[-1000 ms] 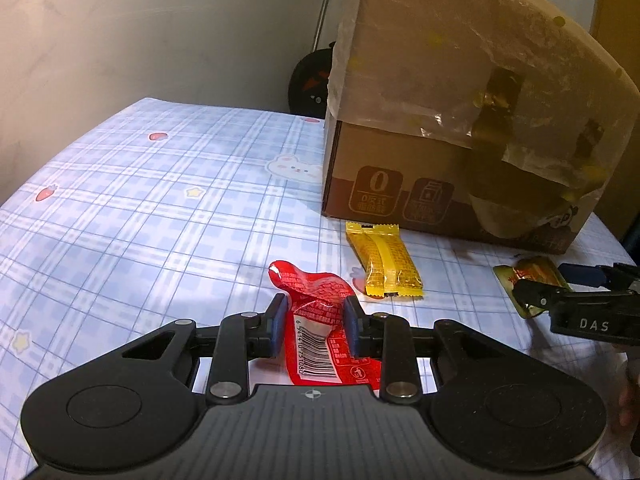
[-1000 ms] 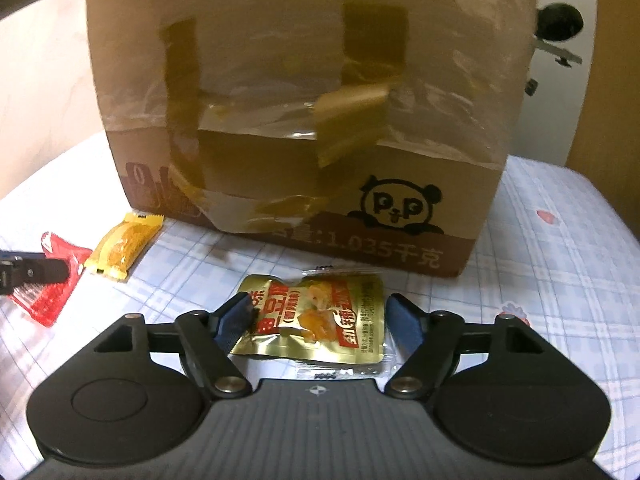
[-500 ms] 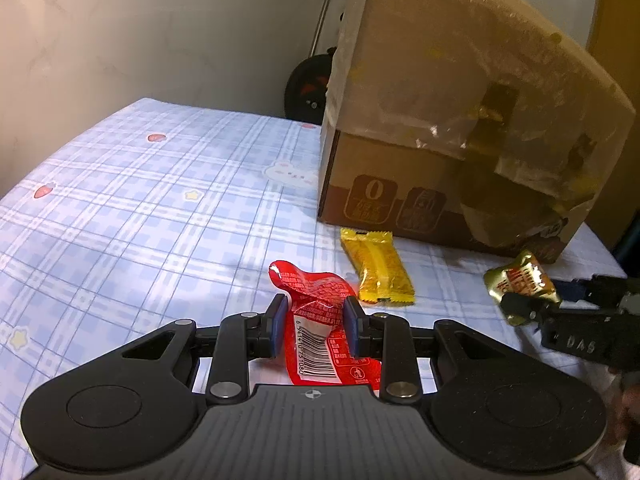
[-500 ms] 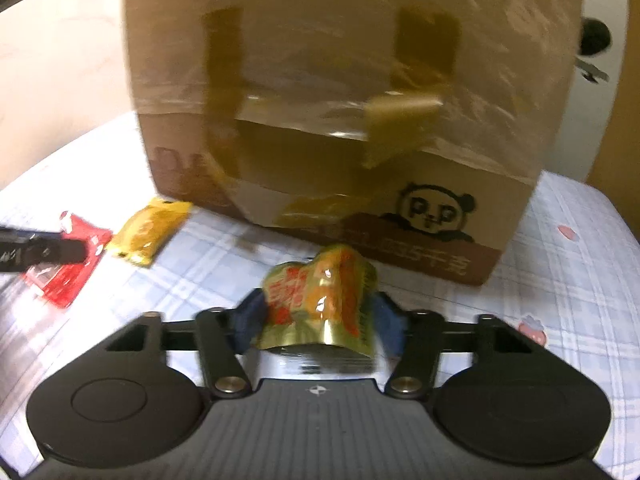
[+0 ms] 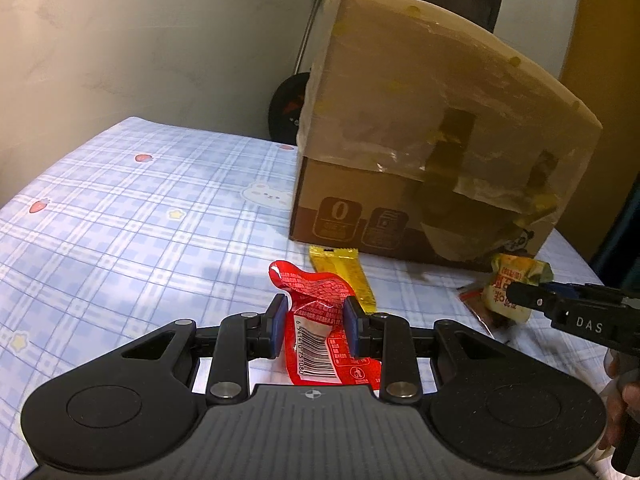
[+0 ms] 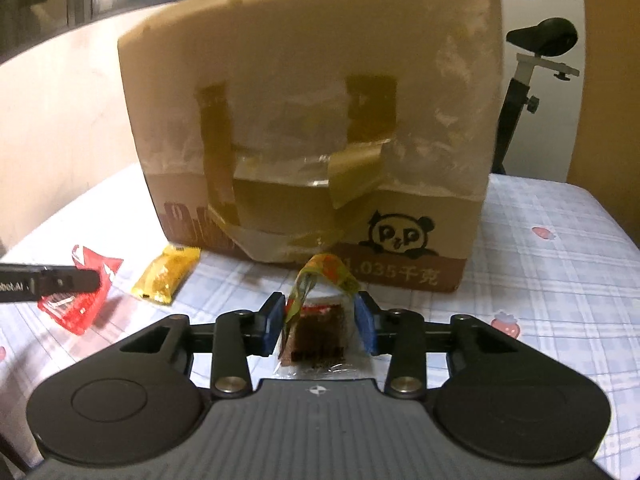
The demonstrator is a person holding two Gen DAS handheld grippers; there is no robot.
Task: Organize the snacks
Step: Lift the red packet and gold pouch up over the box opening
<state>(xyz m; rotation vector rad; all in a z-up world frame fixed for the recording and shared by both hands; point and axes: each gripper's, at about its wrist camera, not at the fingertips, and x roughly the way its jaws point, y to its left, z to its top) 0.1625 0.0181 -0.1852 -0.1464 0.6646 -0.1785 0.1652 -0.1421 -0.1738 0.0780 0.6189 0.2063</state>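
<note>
Left gripper [image 5: 313, 327]: your blue pads pinch the red snack packet [image 5: 324, 344] from both sides; the packet buckles upward between them, barcode facing you.
Right gripper [image 6: 320, 322]: your jaws have just been closing, and they now squeeze the gold snack pouch [image 6: 324, 276], which arches up in a fold between the pads.
Clear-wrapped brown snack [image 6: 318, 340]: it lies under the gold pouch, at 6 o'clock from it, between your right fingers; whether the pads also press it cannot be told.
Yellow snack packet [image 5: 344, 276]: it lies flat on the cloth at 1 o'clock from the red packet, partly behind it, free of both grippers.
Cardboard box [image 6: 312, 140]: taped, with a panda print, it stands at 12 o'clock from both grippers, near the snacks.
Blue plaid tablecloth [image 5: 120, 216]: it carries the box and the yellow packet.
</note>
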